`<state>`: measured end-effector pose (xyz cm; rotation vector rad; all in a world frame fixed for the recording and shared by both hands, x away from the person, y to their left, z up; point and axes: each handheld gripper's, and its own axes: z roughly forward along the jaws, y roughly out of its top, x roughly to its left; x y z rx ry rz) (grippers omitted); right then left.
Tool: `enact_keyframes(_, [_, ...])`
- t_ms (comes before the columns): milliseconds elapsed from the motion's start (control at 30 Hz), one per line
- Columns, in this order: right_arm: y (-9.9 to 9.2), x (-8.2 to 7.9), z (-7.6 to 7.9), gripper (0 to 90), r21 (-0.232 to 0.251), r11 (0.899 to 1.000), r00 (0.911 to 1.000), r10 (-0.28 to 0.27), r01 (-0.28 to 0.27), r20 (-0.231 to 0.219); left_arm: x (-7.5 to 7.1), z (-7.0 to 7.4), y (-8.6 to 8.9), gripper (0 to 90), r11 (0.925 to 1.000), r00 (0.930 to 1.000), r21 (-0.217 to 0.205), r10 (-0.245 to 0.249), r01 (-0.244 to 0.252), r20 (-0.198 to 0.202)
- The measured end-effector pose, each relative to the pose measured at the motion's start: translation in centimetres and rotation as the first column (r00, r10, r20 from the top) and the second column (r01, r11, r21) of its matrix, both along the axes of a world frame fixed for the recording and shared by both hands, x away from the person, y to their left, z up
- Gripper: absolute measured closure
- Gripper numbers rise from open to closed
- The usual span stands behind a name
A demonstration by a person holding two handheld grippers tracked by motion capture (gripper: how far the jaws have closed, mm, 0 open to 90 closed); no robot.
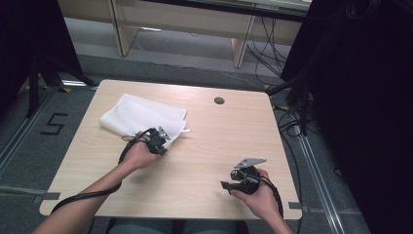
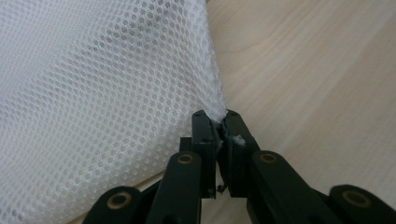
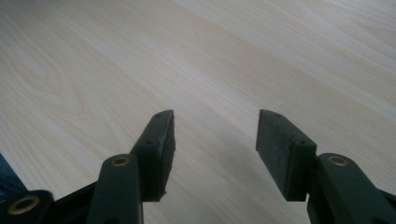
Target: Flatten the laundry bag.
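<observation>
Left gripper (image 2: 219,122) jaws clamped on corner of white mesh cloth (image 1: 141,117), lying folded at table (image 1: 219,136) far-left. Right gripper (image 3: 215,140) jaws apart, empty, idle near front-right. Grasp done; unfolding or moving judged pending.

Two black handheld grippers, left gripper (image 1: 157,140) and right gripper (image 1: 243,178), show brass-coloured pivot pins, trailing black cables and grey three-cornered top plates.

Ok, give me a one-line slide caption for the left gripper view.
Left gripper shut on a corner of the white mesh cloth, pinching it just above the light wooden table.
</observation>
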<state>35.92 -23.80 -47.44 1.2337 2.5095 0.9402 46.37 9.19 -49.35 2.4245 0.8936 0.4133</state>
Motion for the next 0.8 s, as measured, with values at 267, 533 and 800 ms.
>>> enact_keyframes(267, [-0.2,0.0,0.2,47.9,-0.007,1.000,0.9999,-0.007,0.007,-0.014,-2.2,0.2,-1.6,84.7,0.9989,0.9985,-0.009,-0.046,0.045,-0.030])
enact_keyframes(533, [-0.1,0.0,0.3,47.9,-0.002,1.000,0.9991,-0.018,0.018,-0.038,-5.4,0.5,-4.4,84.7,0.9874,0.9864,0.011,-0.157,0.158,-0.048])
enact_keyframes(800, [-0.3,0.1,0.1,47.9,0.009,0.999,0.9992,-0.032,0.033,-0.024,-7.4,0.6,-6.6,84.4,0.9759,0.9737,-0.018,-0.218,0.218,-0.066])
